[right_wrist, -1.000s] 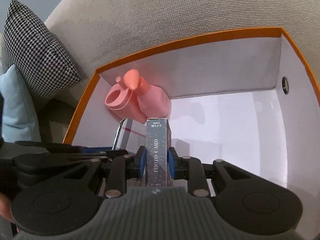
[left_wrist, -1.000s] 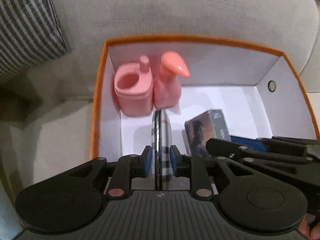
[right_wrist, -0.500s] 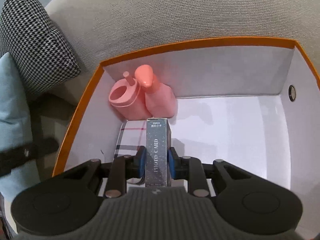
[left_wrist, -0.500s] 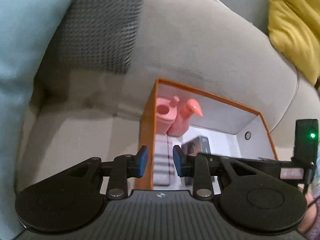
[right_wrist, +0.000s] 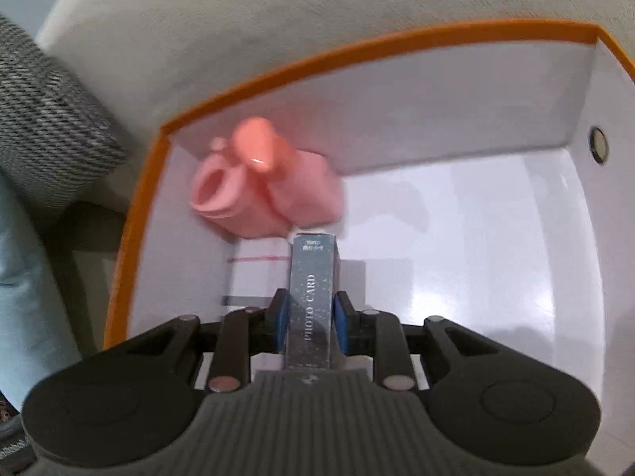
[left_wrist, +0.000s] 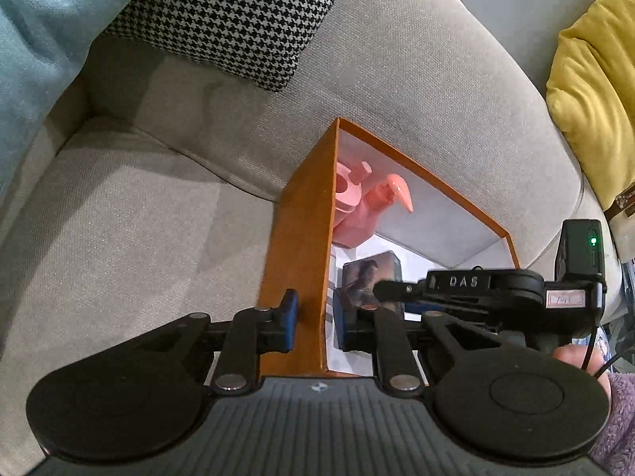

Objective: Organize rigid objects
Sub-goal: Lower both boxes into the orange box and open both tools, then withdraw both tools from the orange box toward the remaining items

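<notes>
Fingers (right_wrist: 282, 317) of right gripper (right_wrist: 310, 321) clamping photo card box (right_wrist: 311, 301) sides

A houndstooth cushion (left_wrist: 234, 16) and yellow cushion (left_wrist: 595, 91) rest on the grey sofa (left_wrist: 397, 79).

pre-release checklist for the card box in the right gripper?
1. Grip: right gripper shut on the card box, pads on both sides. ok.
2. Position: card box is inside the orange box, over its white floor. ok.
3. Neighbours: plaid item lies flat just left of the card box; pink containers stand in the far left corner. Free floor to the right. ok.
4. Contact with the floor: cannot tell, the bottom edge is hidden.
5. Left gripper: open, holding nothing, its fingers either side of the orange wall in the left wrist view. Contact: cannot tell.
6. Image: right wrist view is motion-blurred. not ok; settle first.
</notes>
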Demonstrator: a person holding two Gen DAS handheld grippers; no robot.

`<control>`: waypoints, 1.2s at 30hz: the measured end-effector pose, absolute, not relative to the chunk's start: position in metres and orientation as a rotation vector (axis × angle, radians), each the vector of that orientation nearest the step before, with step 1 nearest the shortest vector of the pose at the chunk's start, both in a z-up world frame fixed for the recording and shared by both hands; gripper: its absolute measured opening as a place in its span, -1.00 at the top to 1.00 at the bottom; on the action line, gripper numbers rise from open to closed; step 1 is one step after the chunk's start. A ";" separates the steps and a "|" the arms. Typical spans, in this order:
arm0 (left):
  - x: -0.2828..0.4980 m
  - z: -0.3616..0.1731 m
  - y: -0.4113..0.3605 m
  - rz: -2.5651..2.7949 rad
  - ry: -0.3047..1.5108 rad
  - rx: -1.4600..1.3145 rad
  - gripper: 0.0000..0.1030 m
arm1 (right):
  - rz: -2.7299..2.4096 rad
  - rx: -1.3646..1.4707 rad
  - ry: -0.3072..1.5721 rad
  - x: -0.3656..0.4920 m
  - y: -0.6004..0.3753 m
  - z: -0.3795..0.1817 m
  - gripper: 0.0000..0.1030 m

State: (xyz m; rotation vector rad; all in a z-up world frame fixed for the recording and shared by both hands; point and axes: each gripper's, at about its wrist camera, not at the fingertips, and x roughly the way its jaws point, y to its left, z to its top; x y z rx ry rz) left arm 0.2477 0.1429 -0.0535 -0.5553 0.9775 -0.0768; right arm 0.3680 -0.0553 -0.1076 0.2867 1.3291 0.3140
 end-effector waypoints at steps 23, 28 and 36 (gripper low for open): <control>0.245 -0.050 0.140 -0.098 0.968 -0.511 0.63 | 0.317 0.150 1.376 0.366 -0.023 -0.108 0.46; 0.243 -0.046 0.138 -0.100 0.961 -0.488 0.63 | 0.261 0.066 1.310 0.364 -0.035 -0.095 -0.02; 0.243 -0.047 0.137 -0.095 0.969 -0.475 0.63 | 0.254 0.107 1.406 0.368 -0.046 -0.113 0.45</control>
